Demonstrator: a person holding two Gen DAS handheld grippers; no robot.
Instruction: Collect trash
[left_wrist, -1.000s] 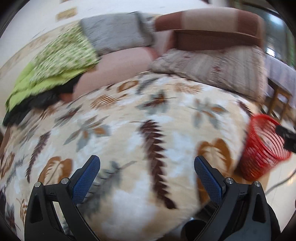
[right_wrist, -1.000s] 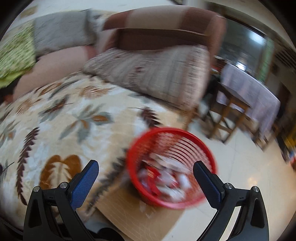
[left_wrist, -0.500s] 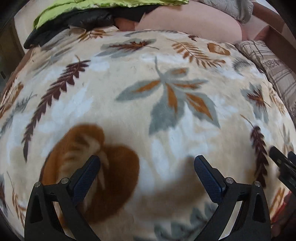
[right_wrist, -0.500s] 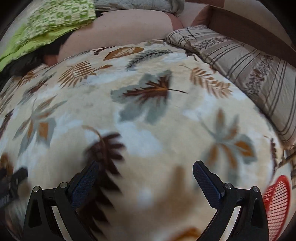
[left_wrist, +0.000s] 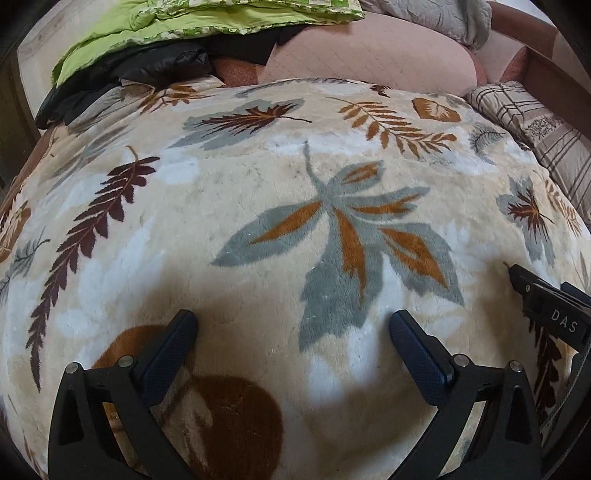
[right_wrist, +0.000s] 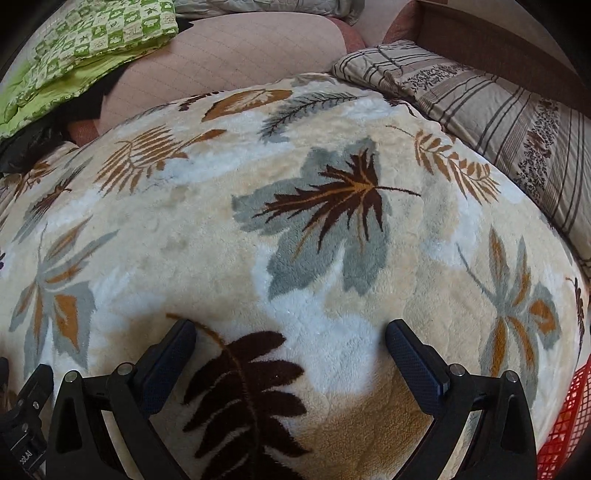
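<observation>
Both views look down on a cream fleece blanket (left_wrist: 258, 192) printed with leaves, and no loose trash shows on it. My left gripper (left_wrist: 291, 332) hangs open just above the blanket with nothing between its fingers. My right gripper (right_wrist: 290, 339) is also open and empty over the same blanket (right_wrist: 207, 236). Only a sliver of the red mesh waste basket (right_wrist: 565, 424) shows, at the lower right edge of the right wrist view. The right gripper's black body (left_wrist: 550, 314) pokes in at the right edge of the left wrist view.
A green quilt (left_wrist: 192, 33) and a black garment (left_wrist: 125, 81) are piled at the back left. Behind the blanket lies a pink cushion (left_wrist: 369, 55), with a striped pillow (right_wrist: 498, 110) at the right. A brown sofa frame (right_wrist: 498, 40) runs behind.
Both grippers swung away from the red basket and came down close over the blanket. The basket slid out to the right edge of the right wrist view. Both stayed open.
</observation>
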